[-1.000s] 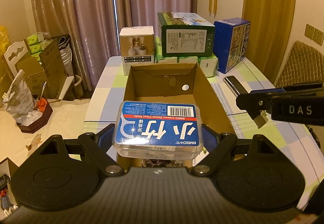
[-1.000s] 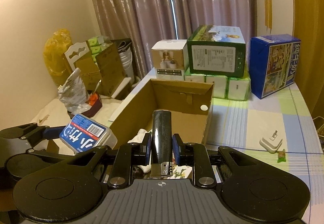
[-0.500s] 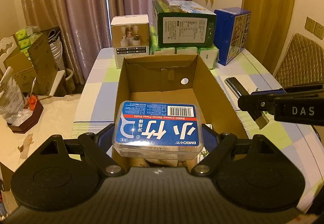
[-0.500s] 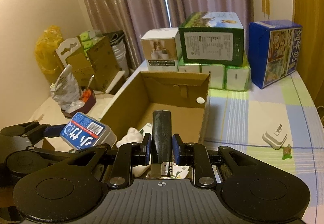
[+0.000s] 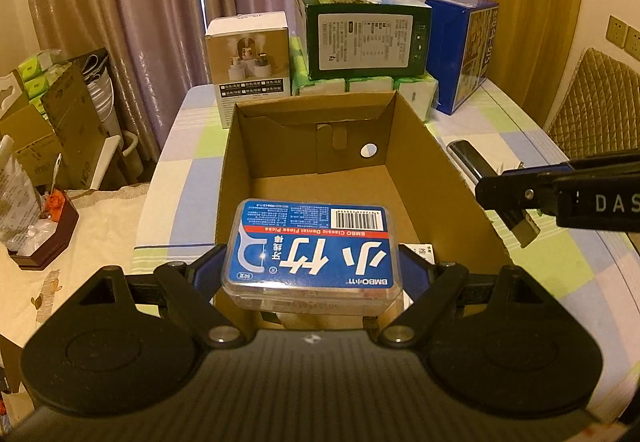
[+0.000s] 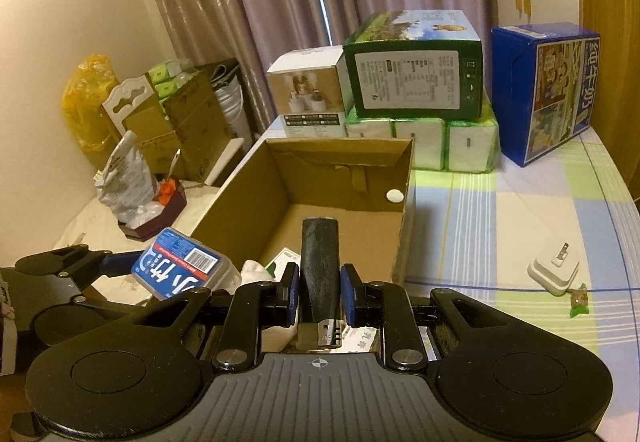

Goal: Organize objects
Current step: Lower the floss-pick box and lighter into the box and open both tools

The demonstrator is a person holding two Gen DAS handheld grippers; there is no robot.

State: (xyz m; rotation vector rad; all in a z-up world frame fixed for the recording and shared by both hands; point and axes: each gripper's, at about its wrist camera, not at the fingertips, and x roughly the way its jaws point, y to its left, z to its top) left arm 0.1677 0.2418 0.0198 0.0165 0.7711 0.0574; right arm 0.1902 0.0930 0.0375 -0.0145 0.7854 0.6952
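Note:
My left gripper point(image 5: 312, 266) is shut on a clear floss-pick box with a blue label point(image 5: 314, 248), held over the near end of an open cardboard box point(image 5: 440, 158). The same floss-pick box point(image 6: 180, 270) shows at the left of the right wrist view. My right gripper point(image 6: 319, 294) is shut on a dark cylindrical lighter point(image 6: 319, 266), held just above the cardboard box point(image 6: 404, 210) near its right wall. In the left wrist view the lighter point(image 5: 468, 158) pokes out to the right. A white item point(image 6: 252, 270) lies in the cardboard box's near end.
A white carton point(image 5: 250, 58), a green carton point(image 5: 364, 34) on tissue packs point(image 6: 420, 142) and a blue carton point(image 6: 548, 90) line the table's far edge. A white plug point(image 6: 554, 270) and a small green sweet point(image 6: 578, 302) lie on the checked tablecloth point(image 6: 500, 226). Clutter fills the left.
Both grippers have moved forward over the cardboard box with their loads. The box now looms larger and nearer in both views.

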